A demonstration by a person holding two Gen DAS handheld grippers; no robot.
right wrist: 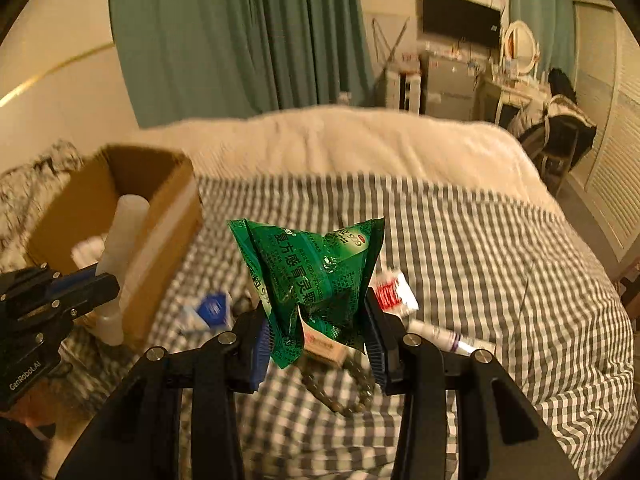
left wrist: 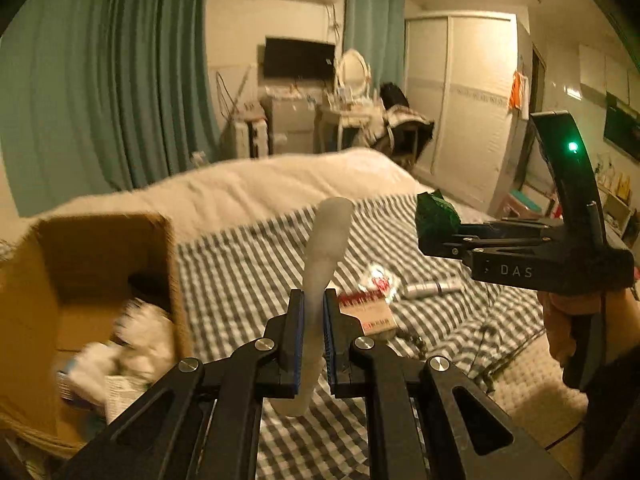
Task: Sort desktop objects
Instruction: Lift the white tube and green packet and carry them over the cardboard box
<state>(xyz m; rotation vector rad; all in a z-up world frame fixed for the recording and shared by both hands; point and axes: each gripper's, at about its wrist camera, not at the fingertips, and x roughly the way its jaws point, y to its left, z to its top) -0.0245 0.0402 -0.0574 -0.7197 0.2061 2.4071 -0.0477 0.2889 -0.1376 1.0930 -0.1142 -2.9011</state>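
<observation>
Tongs on the left point(left wrist: 313, 312) pinch a frosted plastic bottle point(left wrist: 324, 248) at frame centre, above the checked bed point(left wrist: 256, 264), right of the cardboard box point(left wrist: 100, 264). Right tongs point(right wrist: 318, 340) clamp a crumpled green packet point(right wrist: 312, 268) mid-frame, over a white tube point(right wrist: 444, 338) at lower right.

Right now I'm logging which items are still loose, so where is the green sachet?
The green sachet is off the bed, pinched in the right gripper above the checked blanket, right of the cardboard box.
</observation>
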